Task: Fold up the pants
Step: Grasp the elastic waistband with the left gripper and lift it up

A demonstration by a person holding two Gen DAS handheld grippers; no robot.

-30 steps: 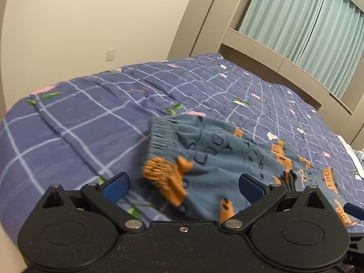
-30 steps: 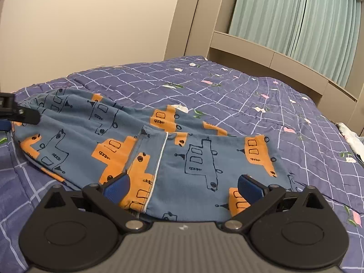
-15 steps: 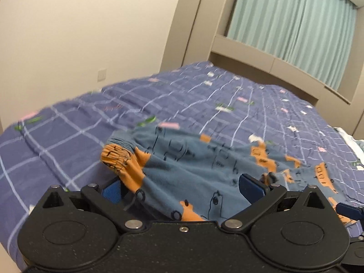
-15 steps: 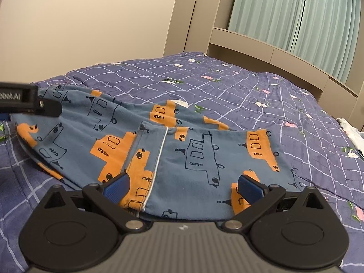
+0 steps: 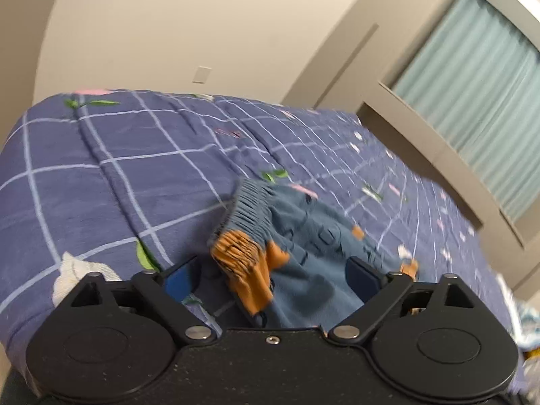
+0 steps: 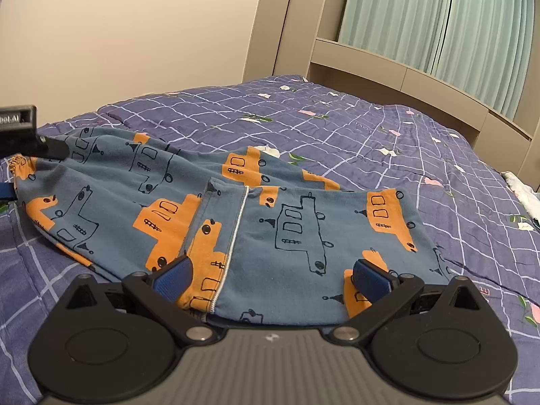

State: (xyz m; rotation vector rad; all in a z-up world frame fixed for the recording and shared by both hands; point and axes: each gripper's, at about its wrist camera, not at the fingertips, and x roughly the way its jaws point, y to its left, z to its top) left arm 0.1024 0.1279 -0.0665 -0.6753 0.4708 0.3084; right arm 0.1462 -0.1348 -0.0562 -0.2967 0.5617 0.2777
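Blue pants [image 6: 287, 222] printed with orange vehicles lie flat on the bed. Their hem end rests between the wide-apart fingers of my right gripper [image 6: 271, 276], which is open, its pads clear of the cloth. In the left wrist view the gathered waistband [image 5: 249, 209], with an orange patch at its corner, lies between the fingers of my left gripper [image 5: 270, 276]. Those jaws are closing, but the pads stand off the fabric on both sides. The left gripper [image 6: 20, 131] also shows at the far left of the right wrist view, at the waistband end.
A purple checked quilt [image 6: 371, 128] covers the whole bed. A beige headboard [image 6: 388, 71] and teal curtains [image 6: 438, 27] stand behind it. Some white cloth [image 6: 523, 189] lies at the bed's right edge. The quilt drops off at its left edge [image 5: 20, 168].
The left gripper has rolled and shifted, so the orange waistband corner now sits between its fingers, which stand slightly closer together. The right gripper and the pants' hem have not moved.
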